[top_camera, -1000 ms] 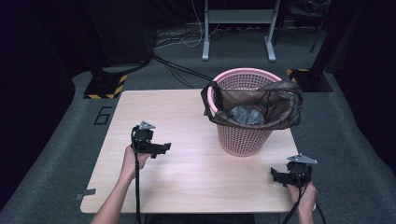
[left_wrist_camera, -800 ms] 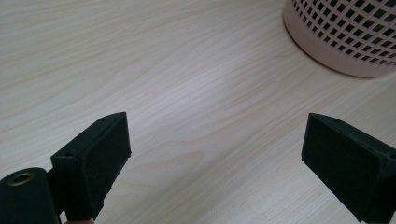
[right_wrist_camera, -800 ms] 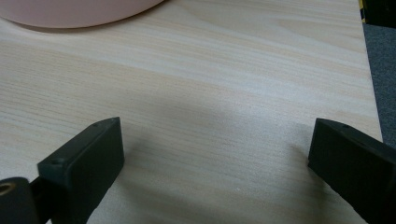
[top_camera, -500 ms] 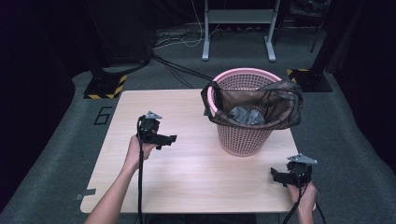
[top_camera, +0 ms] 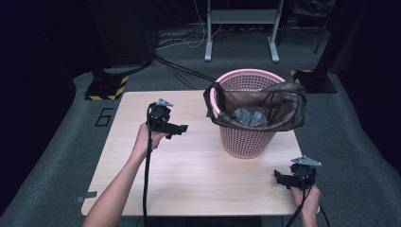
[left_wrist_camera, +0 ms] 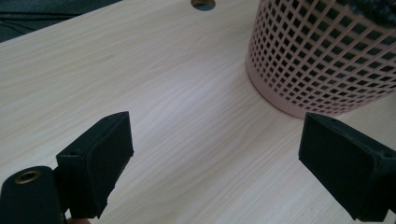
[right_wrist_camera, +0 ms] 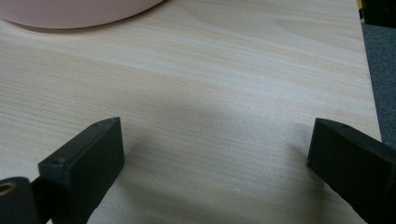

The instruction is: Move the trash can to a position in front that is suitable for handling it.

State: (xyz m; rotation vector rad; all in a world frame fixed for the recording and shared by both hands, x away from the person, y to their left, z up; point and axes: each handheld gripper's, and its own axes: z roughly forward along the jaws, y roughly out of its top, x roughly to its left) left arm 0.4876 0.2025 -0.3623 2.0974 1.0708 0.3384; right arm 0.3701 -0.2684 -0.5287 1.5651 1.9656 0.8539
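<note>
With both the left gripper (top_camera: 176,127) and right gripper (top_camera: 280,178) spread wide and empty, the thin bag (top_camera: 283,101) lining the basket (top_camera: 246,137) looks light and floppy, best pinched at its folded-over rim.

Lab or studio — black drapes (top_camera: 42,56), floor cables (top_camera: 179,71), hazard-taped stand bases (top_camera: 106,87)

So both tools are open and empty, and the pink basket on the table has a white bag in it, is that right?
Not quite: the bag is dark brown, not white, as the high view shows. The rest holds: the left tool and the right tool are open and empty, and the pink basket stands on the table with the bag in it.
</note>
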